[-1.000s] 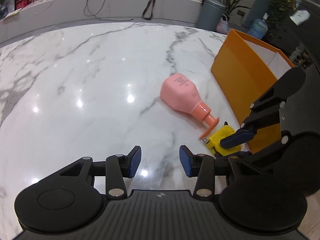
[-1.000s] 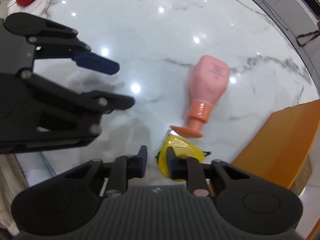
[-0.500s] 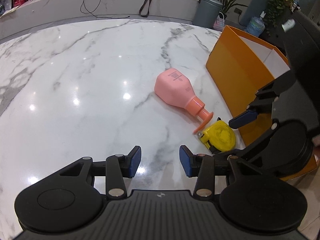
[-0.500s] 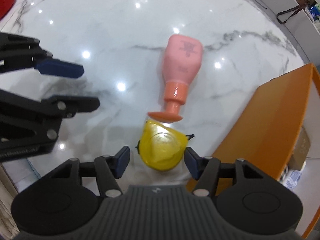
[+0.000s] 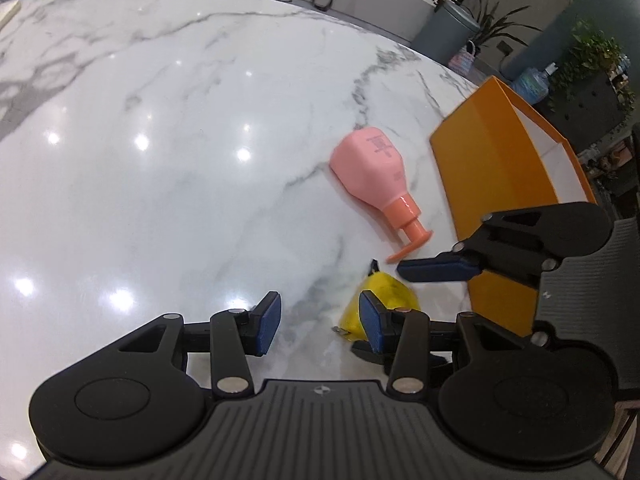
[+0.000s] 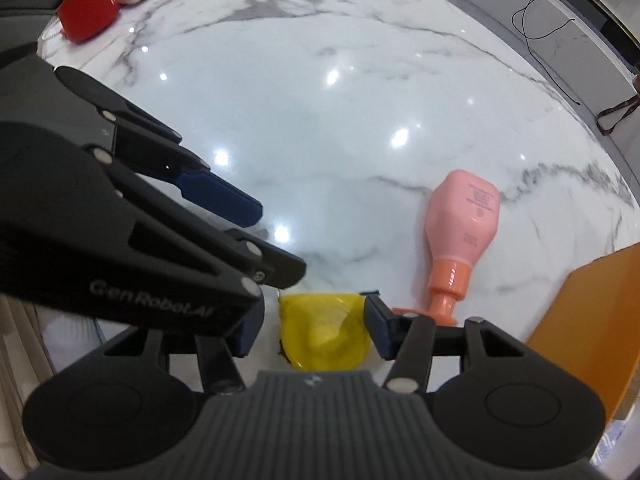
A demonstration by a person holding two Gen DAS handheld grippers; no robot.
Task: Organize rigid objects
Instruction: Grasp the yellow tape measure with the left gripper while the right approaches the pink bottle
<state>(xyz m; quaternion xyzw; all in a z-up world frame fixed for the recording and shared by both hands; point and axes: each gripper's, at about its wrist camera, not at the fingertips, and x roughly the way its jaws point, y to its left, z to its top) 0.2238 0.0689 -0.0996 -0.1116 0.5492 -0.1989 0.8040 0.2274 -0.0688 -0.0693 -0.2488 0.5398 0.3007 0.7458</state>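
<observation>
A yellow tape measure (image 6: 324,332) lies on the white marble table (image 5: 160,200), just short of the pump head of a pink bottle (image 6: 466,216) that lies on its side. My right gripper (image 6: 314,312) points steeply down with the tape measure between its jaws, which are closing. Its right pad is at the case's edge, and a strip of table shows at the left pad. In the left wrist view the tape measure (image 5: 384,300) is blurred and half hidden behind my left gripper (image 5: 320,322), which is open and holds nothing beside it.
An orange box (image 5: 492,168) with a white inside stands open at the table's right edge, next to the bottle. A red cup (image 6: 88,16) sits at the far left rim in the right wrist view. A grey bin (image 5: 448,36) and plants stand beyond the table.
The right gripper's jaws widened from a narrow gap beside the tape measure and now straddle it. The left gripper rolled a little and stayed in place, still open.
</observation>
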